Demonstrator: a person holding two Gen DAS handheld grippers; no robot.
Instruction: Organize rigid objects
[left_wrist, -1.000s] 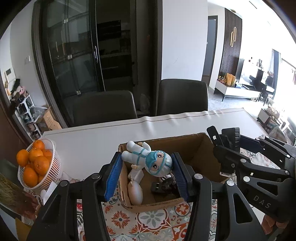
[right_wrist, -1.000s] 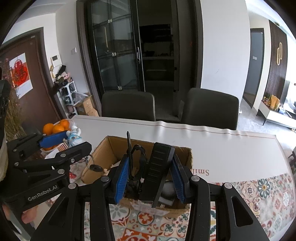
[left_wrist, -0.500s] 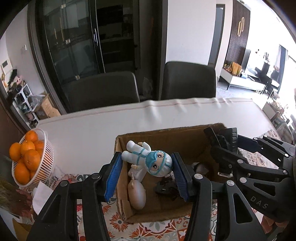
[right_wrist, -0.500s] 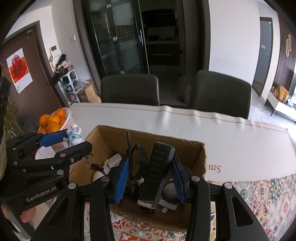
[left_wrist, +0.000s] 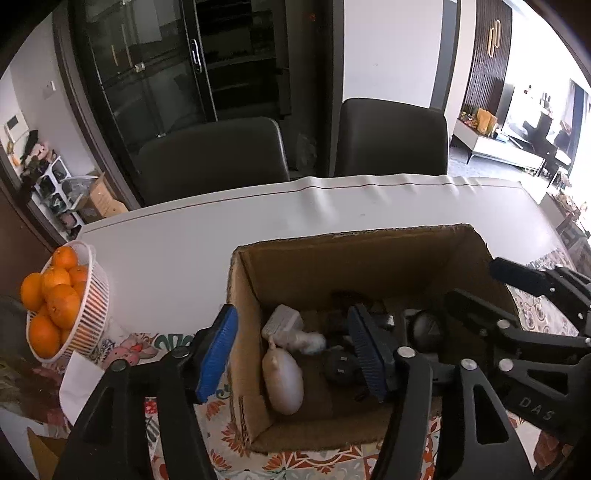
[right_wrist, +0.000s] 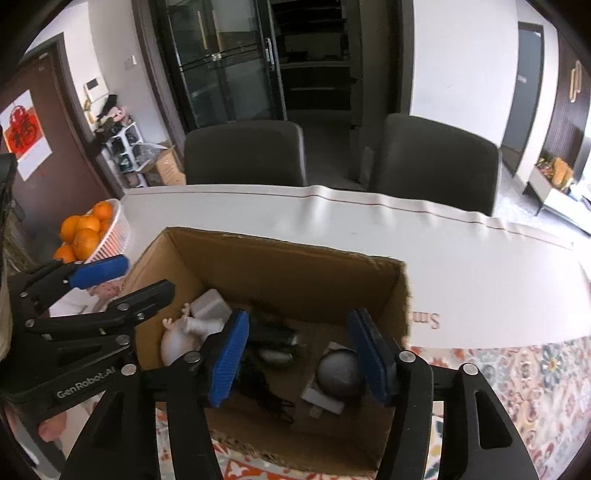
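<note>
Both my grippers hang over the open cardboard box (left_wrist: 251, 332), pointing down into it. My left gripper (left_wrist: 293, 354) has just been opening: its blue pads stand apart with nothing clamped between them, one pad outside the box's left wall and the other over the inside. Below it a small white toy figure (left_wrist: 306, 341) shows as a blur on the box floor, touching a pale egg-shaped object (left_wrist: 282, 382) and lying just beside a white block (left_wrist: 282, 321). My right gripper (right_wrist: 299, 360) has just been opening too, and its pads grip nothing. Under it on the box floor lie a black gadget with a strap (right_wrist: 267, 341) and, nearer the right pad, a dark round ball (right_wrist: 338, 374) on a white base. A white basket of oranges (left_wrist: 92, 317) stands on the table left of the box.
</note>
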